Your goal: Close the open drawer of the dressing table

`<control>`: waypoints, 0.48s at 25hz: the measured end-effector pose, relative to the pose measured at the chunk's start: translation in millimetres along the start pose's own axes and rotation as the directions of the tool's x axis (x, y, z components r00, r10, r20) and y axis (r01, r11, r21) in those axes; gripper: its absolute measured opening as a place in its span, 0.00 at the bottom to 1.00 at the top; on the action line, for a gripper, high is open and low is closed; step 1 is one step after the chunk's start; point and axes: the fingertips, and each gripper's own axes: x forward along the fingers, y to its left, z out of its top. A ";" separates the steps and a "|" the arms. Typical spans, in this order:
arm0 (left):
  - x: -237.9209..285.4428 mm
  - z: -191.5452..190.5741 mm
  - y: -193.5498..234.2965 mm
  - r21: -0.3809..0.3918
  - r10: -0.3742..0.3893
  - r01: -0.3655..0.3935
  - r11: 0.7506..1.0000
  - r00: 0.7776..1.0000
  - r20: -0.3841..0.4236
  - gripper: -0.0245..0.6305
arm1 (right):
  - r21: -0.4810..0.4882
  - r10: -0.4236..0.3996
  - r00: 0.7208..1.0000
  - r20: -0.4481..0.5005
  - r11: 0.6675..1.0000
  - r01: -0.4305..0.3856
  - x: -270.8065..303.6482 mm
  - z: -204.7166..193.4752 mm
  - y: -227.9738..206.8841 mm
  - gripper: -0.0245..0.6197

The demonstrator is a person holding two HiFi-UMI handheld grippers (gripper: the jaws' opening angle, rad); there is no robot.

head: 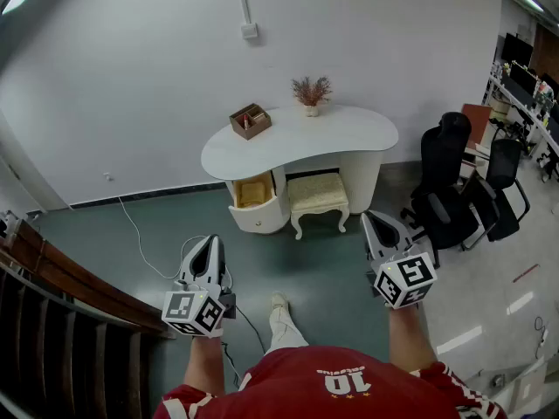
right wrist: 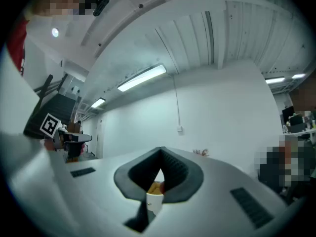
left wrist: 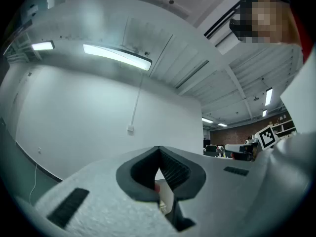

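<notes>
Head view: stool beside open drawer; chairs right.

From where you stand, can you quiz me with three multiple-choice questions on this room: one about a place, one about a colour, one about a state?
1. Where is the stool?
A) tucked under the dressing table, right of its drawer
B) standing on top of it
C) behind it, against the wall

2. What colour is the top of the dressing table?
A) black
B) white
C) red

3. What state is the drawer in?
A) pushed fully shut
B) pulled open
C) taken out and lying on the floor

Answers:
1. A, the cushioned seat sits in the gap below the tabletop, next to the drawer.
2. B, the curved top is plain white.
3. B, the front stands out from the cabinet and the wooden inside shows.
</notes>
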 end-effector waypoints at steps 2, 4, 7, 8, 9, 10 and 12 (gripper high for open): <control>-3.6 -0.1 -1.4 -0.004 0.004 -0.004 1.000 1.000 -0.001 0.04 | 0.003 0.000 1.000 -0.004 1.000 0.000 -3.5 -1.6 0.7 0.04; -5.2 -1.0 -2.5 -0.008 0.003 -0.003 1.000 1.000 -0.004 0.04 | 0.006 0.001 1.000 -0.006 1.000 -0.001 -5.6 -2.8 1.1 0.04; -4.5 -3.2 -4.5 -0.013 -0.006 0.006 1.000 1.000 -0.011 0.04 | 0.008 0.001 1.000 -0.006 1.000 -0.001 -7.3 -3.6 0.6 0.04; -3.7 -3.4 -5.5 -0.014 -0.009 0.008 1.000 1.000 -0.011 0.04 | 0.008 0.000 1.000 -0.005 1.000 0.000 -7.9 -3.9 -0.1 0.04; -2.8 -3.3 -6.6 -0.015 -0.010 0.010 1.000 1.000 -0.010 0.04 | 0.008 0.000 1.000 -0.004 1.000 0.000 -8.7 -4.1 -1.1 0.04; -2.0 -3.1 -7.8 -0.016 -0.011 0.010 1.000 1.000 -0.008 0.04 | 0.010 -0.001 1.000 -0.002 1.000 0.001 -9.7 -4.3 -2.1 0.04; -0.1 -3.0 -10.6 -0.014 -0.014 0.014 1.000 1.000 -0.006 0.04 | 0.019 0.000 1.000 0.009 1.000 0.000 -11.9 -3.5 -4.0 0.04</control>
